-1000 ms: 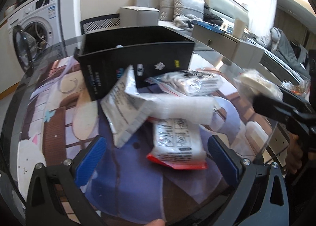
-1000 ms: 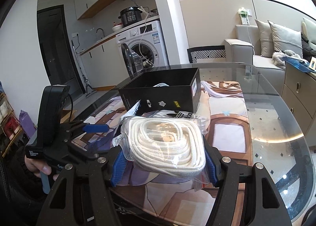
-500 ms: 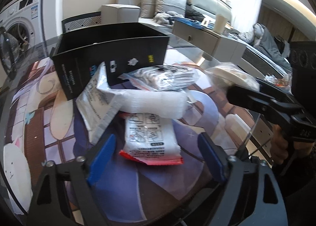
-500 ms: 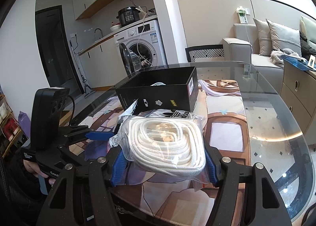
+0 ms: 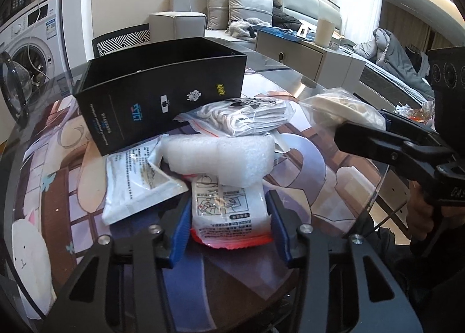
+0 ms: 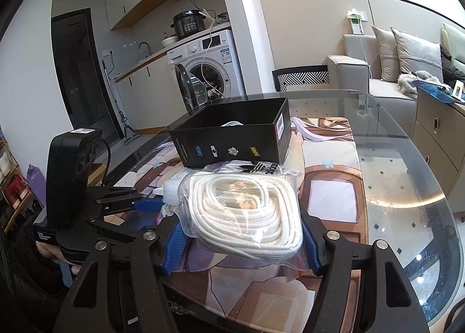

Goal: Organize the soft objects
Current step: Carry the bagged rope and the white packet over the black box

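On the picture mat lies a white packet (image 5: pixel 229 216) with a red lower edge, and my left gripper (image 5: pixel 229 225) is closing its jaws on it, the blue pads touching both its sides. A white foam roll (image 5: pixel 221 155) rests across the packet's far end. Beyond that are a zip bag of white cloth (image 5: pixel 241 118) and a flat white pouch (image 5: pixel 136 184). My right gripper (image 6: pixel 244 234) is shut on a clear bag of coiled white rope (image 6: pixel 244 214), held above the mat. The open black box (image 6: pixel 232 135) stands behind the pile.
The glass table (image 6: pixel 407 187) is round, with the picture mat (image 5: pixel 58 187) covering its middle. In the left wrist view the right gripper (image 5: pixel 377 141) and its rope bag (image 5: pixel 343 112) hang at the right. A washing machine (image 6: pixel 209 71) and a sofa (image 6: pixel 363 71) stand beyond the table.
My left gripper's jaws have come in from wide open until they meet the sides of the white packet, and it has edged closer to the pile. The right gripper holds still with the rope bag.
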Available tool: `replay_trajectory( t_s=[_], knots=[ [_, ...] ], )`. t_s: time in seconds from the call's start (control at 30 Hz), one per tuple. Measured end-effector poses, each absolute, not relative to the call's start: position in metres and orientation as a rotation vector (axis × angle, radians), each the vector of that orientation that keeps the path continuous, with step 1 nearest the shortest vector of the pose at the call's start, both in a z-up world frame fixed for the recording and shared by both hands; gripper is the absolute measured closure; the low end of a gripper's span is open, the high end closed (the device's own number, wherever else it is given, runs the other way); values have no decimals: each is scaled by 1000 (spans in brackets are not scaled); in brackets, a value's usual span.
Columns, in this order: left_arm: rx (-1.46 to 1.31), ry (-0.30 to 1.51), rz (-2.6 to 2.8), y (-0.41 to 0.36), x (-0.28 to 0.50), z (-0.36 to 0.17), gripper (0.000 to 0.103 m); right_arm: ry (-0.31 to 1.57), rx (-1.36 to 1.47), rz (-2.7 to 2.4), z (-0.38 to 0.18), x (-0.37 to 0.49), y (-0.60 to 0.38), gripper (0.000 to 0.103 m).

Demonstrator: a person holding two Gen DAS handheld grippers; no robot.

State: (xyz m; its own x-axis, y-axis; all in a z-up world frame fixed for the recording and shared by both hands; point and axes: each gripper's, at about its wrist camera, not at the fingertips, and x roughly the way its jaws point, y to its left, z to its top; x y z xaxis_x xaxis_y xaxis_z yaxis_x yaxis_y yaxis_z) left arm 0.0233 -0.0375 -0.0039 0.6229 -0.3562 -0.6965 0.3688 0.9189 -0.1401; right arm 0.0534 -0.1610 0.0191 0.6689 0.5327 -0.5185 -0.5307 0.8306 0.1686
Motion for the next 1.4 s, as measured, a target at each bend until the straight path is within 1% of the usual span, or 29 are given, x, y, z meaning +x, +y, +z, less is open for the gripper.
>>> replay_trajectory(
  t_s=[0.37,0.87,1.4],
  knots=[
    [-29,749,-431,-21,3,11,56,554,-21,615,29,45,-152,37],
    [-104,645,-401,8,-16,50,56,515,-52,618,50,44,-132,37],
    [-167,571,-334,40,14,84,56,514,-75,591,66,75,-120,37]
  ],
)
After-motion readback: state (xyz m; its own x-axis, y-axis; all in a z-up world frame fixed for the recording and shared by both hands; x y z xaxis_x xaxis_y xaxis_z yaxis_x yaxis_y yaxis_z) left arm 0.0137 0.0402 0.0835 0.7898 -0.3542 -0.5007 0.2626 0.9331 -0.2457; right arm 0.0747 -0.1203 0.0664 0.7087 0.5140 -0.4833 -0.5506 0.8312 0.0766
